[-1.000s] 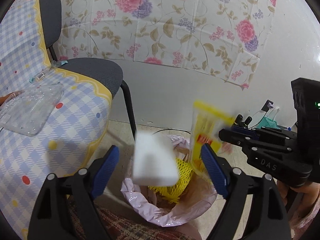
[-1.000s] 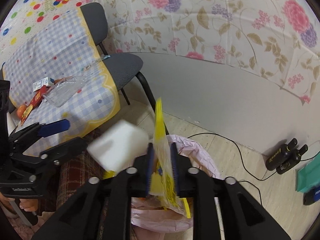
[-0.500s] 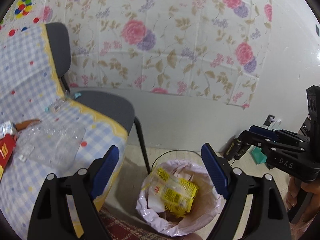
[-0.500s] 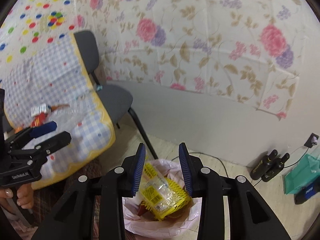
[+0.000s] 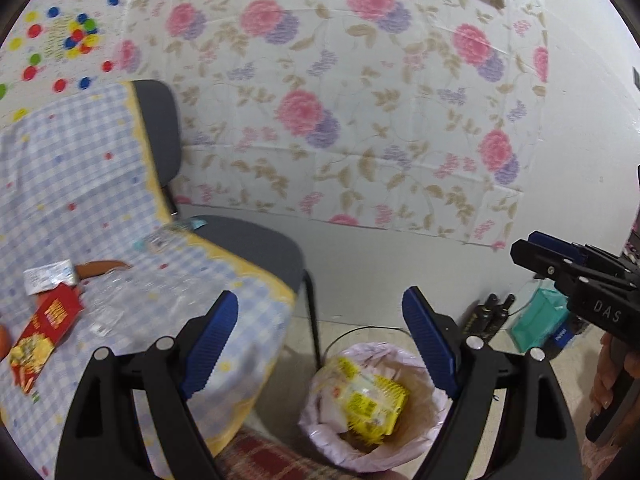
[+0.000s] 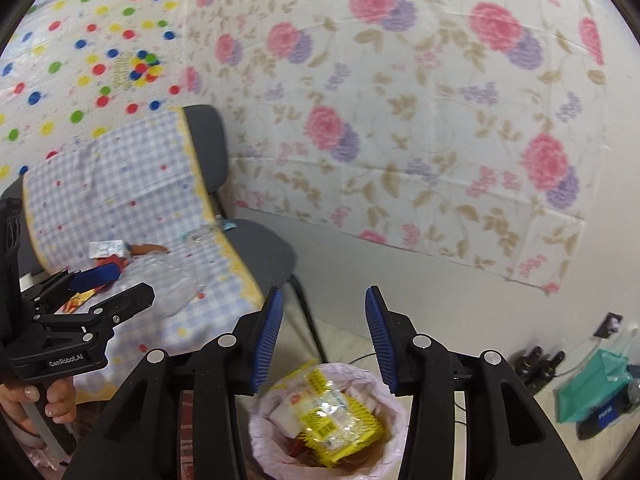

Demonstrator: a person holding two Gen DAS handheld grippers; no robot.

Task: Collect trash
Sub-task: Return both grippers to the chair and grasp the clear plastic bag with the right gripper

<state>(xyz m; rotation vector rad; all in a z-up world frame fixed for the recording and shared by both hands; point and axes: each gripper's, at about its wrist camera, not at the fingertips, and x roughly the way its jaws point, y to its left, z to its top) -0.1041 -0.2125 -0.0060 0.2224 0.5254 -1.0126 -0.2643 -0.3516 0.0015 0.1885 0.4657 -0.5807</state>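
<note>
While my left gripper (image 5: 320,340) hangs with its jaws spread wide and nothing between them, the left wrist view shows the trash bin (image 5: 372,404) below, lined with a pale pink bag, and the yellow wrapper (image 5: 372,400) lying inside it. More rubbish waits on the checked tablecloth (image 5: 100,200) to the left: a red packet (image 5: 44,328), a small white sachet (image 5: 50,277) and a crumpled clear plastic tray (image 5: 120,300). I judge the tray the awkward one; it is thin and see-through, so my pads could crush it or slide off its edge, and a careless pull might drag the cloth with it. My right gripper (image 5: 568,268) shows at the far right, well apart from the bin.

From the right wrist view, my right gripper (image 6: 324,340) stands half open and empty, its jaws having just been opening, with the yellow wrapper (image 6: 332,416) in the trash bin (image 6: 324,420) beneath. The wrapper sits high, near the rim, so I suspect another piece dropped on top could tip it out. My left gripper (image 6: 108,284) is close over the tablecloth (image 6: 120,176) beside the red packet (image 6: 80,300); if both hands reach there together, they could knock each other.
</note>
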